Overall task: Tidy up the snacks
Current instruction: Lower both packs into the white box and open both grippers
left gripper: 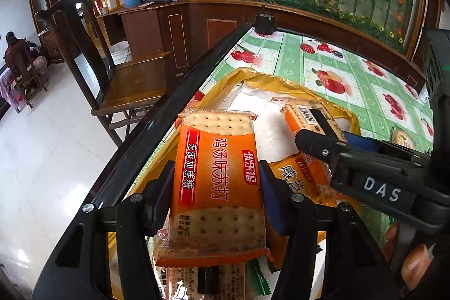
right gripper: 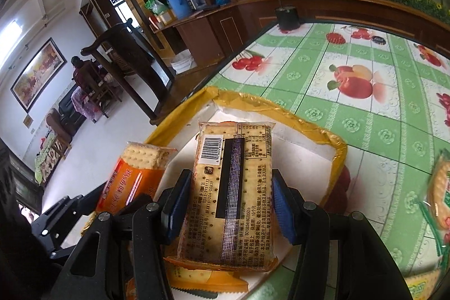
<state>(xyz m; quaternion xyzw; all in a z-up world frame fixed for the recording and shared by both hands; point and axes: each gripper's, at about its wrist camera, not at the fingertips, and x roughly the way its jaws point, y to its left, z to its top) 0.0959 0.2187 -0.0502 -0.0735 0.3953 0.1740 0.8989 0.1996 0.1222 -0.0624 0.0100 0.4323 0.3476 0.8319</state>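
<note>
Fruit-print tabletop (right gripper: 323,114) holds a shallow yellow-edged tray (right gripper: 339,148). Left gripper (left gripper: 216,193) has its jaws clamped on an orange cracker pack (left gripper: 218,182), right gripper (right gripper: 229,204) on a barcode-up pack (right gripper: 232,196), both hovering over the tray, probably for placing with the packs already there.

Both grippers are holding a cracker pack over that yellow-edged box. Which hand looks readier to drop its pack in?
Probably the right gripper: its pack hangs over the box's bare white floor. The left gripper's pack hovers above packs already lying there.
</note>
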